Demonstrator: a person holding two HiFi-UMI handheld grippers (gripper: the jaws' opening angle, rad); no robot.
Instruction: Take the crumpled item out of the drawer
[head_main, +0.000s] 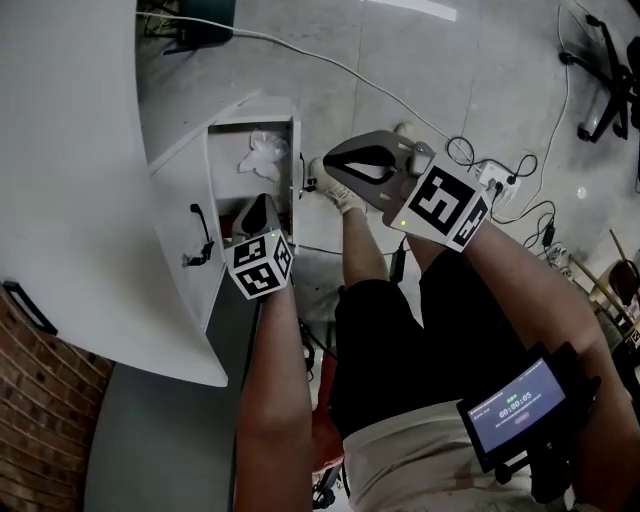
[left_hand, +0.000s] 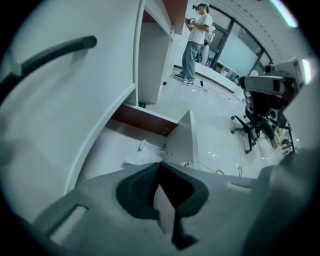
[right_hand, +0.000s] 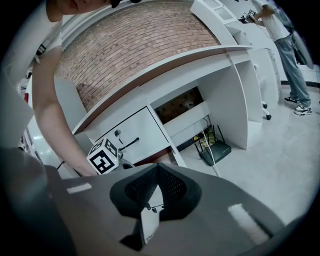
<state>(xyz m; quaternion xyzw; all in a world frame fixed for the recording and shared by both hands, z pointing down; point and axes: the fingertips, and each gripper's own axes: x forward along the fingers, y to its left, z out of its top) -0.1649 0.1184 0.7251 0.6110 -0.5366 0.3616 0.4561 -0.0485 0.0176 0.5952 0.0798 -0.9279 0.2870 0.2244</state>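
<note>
While the crumpled item (head_main: 262, 152) lies inside the open drawer (head_main: 296, 150), upper middle of the head view, the left hand-held gripper (head_main: 260, 205) points steeply down just below it, jaws together and empty, and the right hand-held gripper (head_main: 335, 160), likewise closed on nothing, is held flatter to the drawer's right.

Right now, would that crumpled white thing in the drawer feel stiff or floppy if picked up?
Probably floppy and light: the crumpled item shows thin, irregular folds, like paper or film. It likely squashes under a pinch. It lies loose in the drawer, so a push probably slides it.
</note>
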